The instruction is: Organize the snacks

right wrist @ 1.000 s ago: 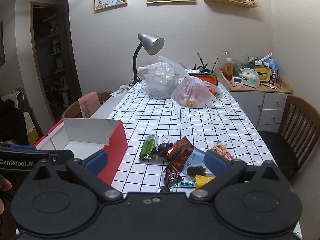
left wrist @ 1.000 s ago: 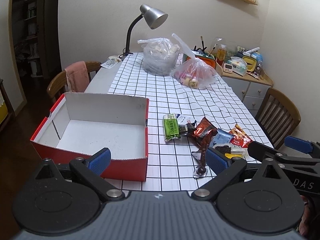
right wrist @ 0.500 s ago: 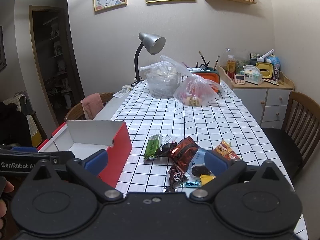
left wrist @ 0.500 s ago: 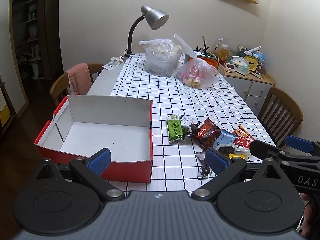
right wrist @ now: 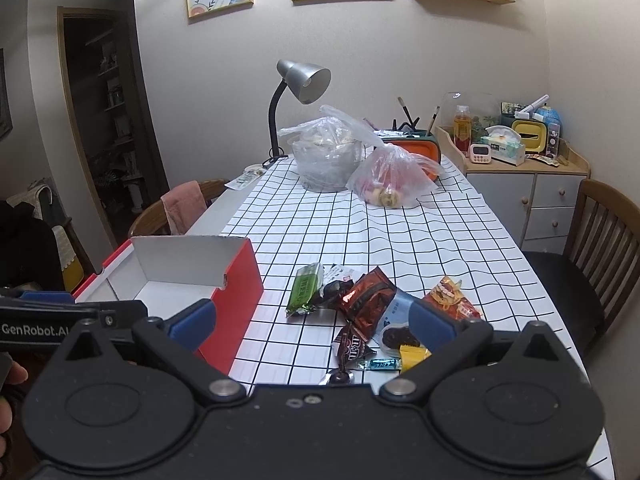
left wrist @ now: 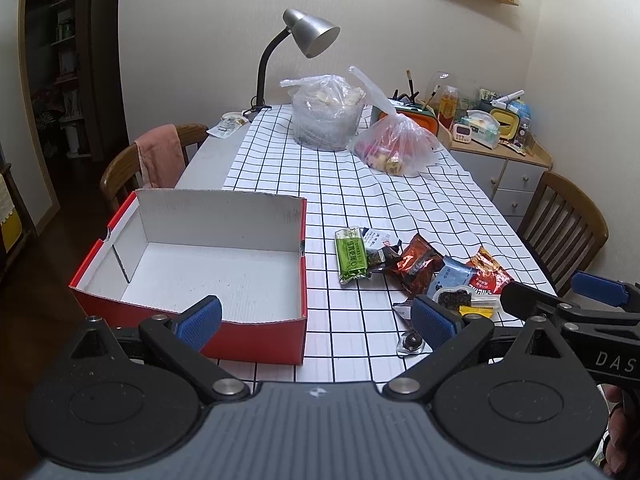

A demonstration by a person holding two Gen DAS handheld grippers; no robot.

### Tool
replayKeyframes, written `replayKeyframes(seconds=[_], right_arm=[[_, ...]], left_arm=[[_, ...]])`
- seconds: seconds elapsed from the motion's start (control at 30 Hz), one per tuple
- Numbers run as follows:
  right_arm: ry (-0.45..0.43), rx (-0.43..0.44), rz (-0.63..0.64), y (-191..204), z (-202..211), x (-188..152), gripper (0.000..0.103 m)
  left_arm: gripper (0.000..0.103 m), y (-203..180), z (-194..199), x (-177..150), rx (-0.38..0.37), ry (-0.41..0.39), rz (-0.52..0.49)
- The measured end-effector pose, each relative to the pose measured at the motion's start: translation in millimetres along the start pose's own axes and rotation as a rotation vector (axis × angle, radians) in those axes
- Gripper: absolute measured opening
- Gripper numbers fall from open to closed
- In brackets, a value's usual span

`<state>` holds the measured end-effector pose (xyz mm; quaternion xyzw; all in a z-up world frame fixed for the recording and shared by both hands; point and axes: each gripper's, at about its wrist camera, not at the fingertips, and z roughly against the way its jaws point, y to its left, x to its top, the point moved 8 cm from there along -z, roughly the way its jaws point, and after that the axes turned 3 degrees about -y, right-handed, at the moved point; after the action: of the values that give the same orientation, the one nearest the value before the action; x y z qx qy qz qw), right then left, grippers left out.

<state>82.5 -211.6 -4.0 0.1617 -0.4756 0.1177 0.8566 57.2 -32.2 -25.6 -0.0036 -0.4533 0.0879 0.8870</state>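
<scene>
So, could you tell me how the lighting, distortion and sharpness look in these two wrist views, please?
Left wrist view: even indoor light, strong fisheye bowing of the tablecloth grid, dark vignette corners; the red box and snacks are sharp. Right wrist view: same barrel distortion, dim doorway at left, the lamp appears unlit; the snack pile is clear, with mild glare on the wrappers.

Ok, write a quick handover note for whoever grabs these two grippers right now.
Left gripper: jaws open, empty, above the near edge of the red box.
Right gripper: jaws open, empty, above the snack pile.
Box holds nothing.
Snacks all lie loose on the checked cloth right of the box: green packet, brown packet, blue packet, orange packet, small candies.
Done: nothing packed.
Left: move every snack into the box.
</scene>
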Motion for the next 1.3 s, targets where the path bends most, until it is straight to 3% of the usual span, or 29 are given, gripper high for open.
replayKeyframes(seconds=[0.7,1.07,1.3], right_arm=[[0.012,-0.021,0.002,-15,-6,-3,0.103],[0.141,-0.073,0.061,-69,-52,-43,0.099],[0.235,-0.104,0.031,-107,-93,-64,0.088]], left_arm=[[0.101,-12,-10,-1,-0.021,0.013,-0.018],[0.101,-40,-55,-12,-0.062,0.087,-0.100],[0.101,-74,-102,-19,-0.123,0.134,-0.162]])
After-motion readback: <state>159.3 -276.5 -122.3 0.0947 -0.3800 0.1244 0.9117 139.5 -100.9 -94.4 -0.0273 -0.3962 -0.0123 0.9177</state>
